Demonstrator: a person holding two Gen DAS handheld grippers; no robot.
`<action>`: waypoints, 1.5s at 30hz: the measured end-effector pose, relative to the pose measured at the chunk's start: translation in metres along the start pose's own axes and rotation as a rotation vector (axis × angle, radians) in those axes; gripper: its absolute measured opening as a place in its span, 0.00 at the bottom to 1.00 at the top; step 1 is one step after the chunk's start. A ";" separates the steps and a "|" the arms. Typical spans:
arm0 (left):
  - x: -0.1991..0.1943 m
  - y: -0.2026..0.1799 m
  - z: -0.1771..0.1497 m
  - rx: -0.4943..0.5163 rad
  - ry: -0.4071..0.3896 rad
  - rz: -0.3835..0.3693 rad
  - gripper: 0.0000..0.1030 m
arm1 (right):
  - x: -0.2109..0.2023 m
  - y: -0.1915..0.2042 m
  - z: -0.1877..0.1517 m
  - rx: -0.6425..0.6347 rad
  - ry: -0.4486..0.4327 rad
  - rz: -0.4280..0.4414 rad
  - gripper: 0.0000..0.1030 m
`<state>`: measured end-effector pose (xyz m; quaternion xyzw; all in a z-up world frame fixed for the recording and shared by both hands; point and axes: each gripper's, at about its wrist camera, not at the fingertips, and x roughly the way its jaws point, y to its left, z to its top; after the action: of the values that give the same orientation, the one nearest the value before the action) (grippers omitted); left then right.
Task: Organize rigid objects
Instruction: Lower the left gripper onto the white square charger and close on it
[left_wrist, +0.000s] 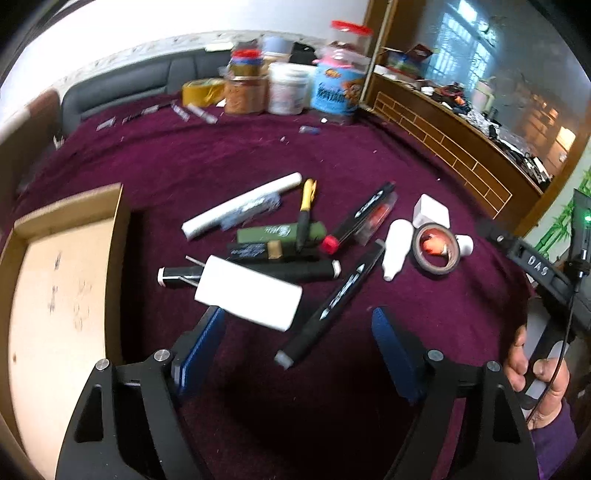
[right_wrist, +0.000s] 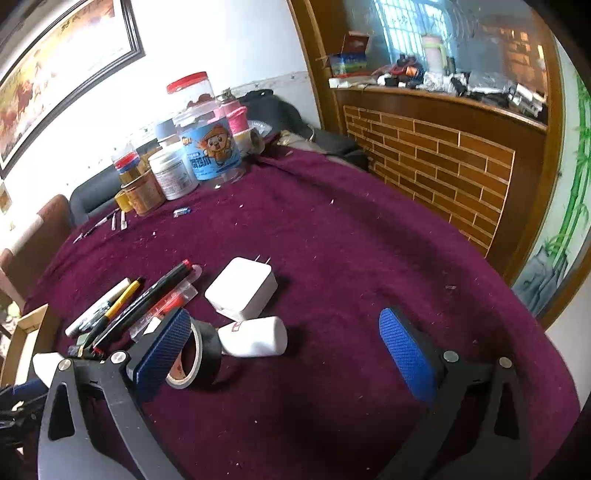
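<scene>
Both claws stand wide and hold nothing. Between the pads of my left claw (left_wrist: 299, 341) lies bare purple cloth (left_wrist: 332, 424); its left pad is just under the near edge of a white block (left_wrist: 248, 292), though the blur hides whether they touch. A black pen (left_wrist: 332, 306) slants across the gap ahead of the fingers. Beyond it is the heap: a black tube (left_wrist: 295, 271), a green case (left_wrist: 280, 233), a yellow-tipped pen (left_wrist: 306, 214), a white roll (left_wrist: 242, 210) and a red-capped marker (left_wrist: 358, 221). A cardboard box (left_wrist: 55, 295) sits at the left, open side up.

My right claw (right_wrist: 291, 343) hovers over the cloth too. Its left pad overlaps a roll of black tape (right_wrist: 199, 356), which leans on a small white bottle (right_wrist: 255, 336). A white charger (right_wrist: 242, 288) lies just behind the bottle. Jars (right_wrist: 207, 147) crowd the far edge.
</scene>
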<state>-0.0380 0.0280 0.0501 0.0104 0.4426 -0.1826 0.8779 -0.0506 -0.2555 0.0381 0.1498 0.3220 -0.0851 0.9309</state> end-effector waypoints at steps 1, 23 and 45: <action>0.000 -0.002 0.004 0.011 -0.010 0.016 0.74 | 0.002 0.000 0.001 -0.001 0.007 0.001 1.00; 0.033 0.044 0.011 -0.197 0.106 0.038 0.75 | 0.014 0.003 0.001 -0.013 0.073 0.020 1.00; -0.021 -0.070 -0.039 0.595 0.121 -0.062 0.76 | 0.021 0.002 0.001 -0.005 0.107 0.003 1.00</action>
<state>-0.1028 -0.0235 0.0523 0.2646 0.4212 -0.3298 0.8024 -0.0332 -0.2548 0.0257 0.1522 0.3714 -0.0747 0.9129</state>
